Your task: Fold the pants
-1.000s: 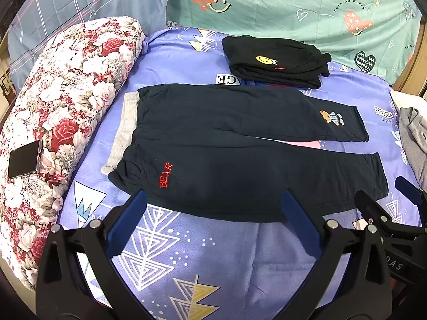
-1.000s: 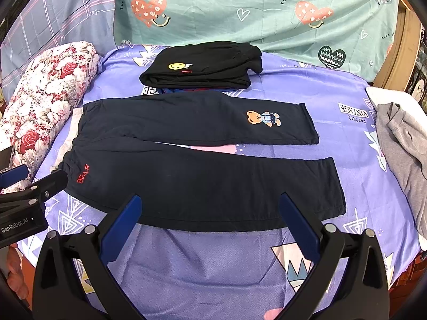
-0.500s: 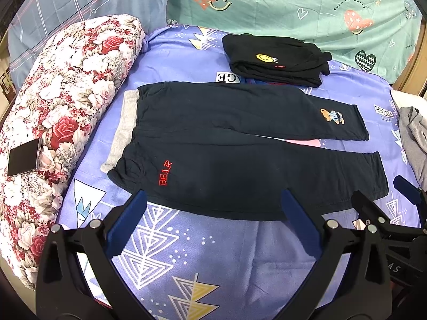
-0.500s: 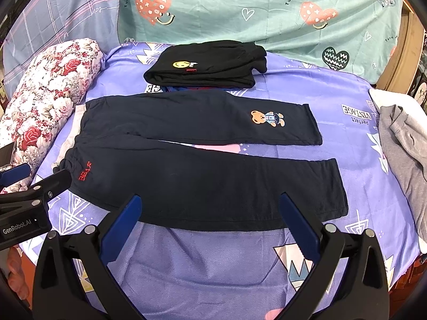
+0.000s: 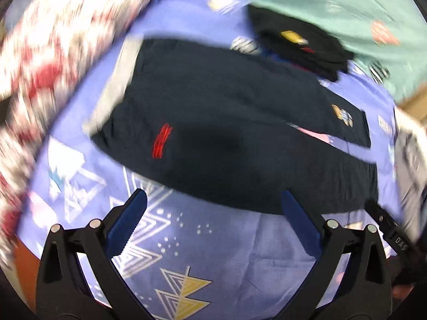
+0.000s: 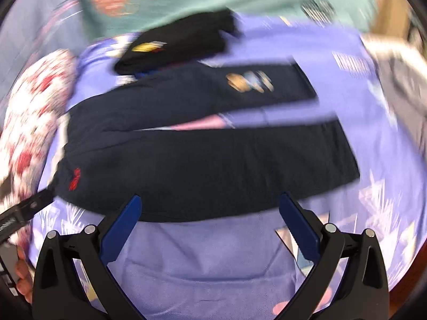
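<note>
Purple patterned bedsheet (image 5: 226, 253) fills both blurred views, dark pants (image 5: 226, 138) spread flat across it, legs trailing toward 3 o'clock. Left gripper (image 5: 213, 208) gapes wide, empty, just short of the near leg; right gripper (image 6: 209, 208) likewise. Only the right view catches a hand (image 6: 22, 280) at 8 o'clock.

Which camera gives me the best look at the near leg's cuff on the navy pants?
The right wrist view: the near leg's cuff lies whole on the purple sheet, though motion-blurred. In the left wrist view, the cuff is squeezed against the right edge, with the right gripper's finger just below it.
</note>
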